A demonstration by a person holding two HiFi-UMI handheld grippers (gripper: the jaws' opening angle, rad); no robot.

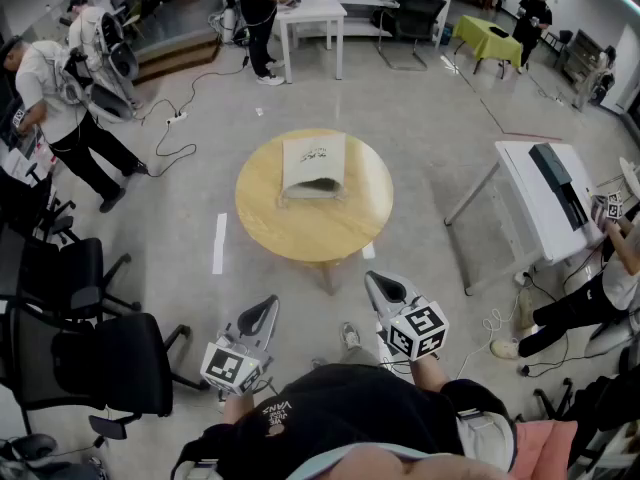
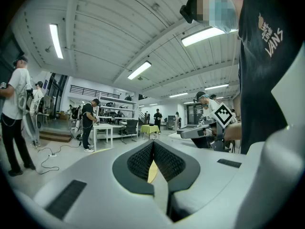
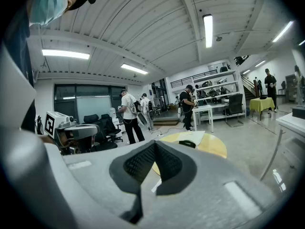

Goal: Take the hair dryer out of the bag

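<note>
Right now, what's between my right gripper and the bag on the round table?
Head view: nothing but floor, a short white floor mark and bare tabletop between the right gripper and the bag.

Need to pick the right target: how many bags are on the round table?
1. A white bag lies flat on the far half of the round table, its dark opening toward the person. No other bag shows there.

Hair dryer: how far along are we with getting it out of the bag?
Nothing looks done: the bag lies on the round table, with a dark shape, likely the hair dryer, in its mouth. Nothing is in hand: the left gripper and right gripper are shut, empty, short of the table. Reaching in and pulling it out is all left.
</note>
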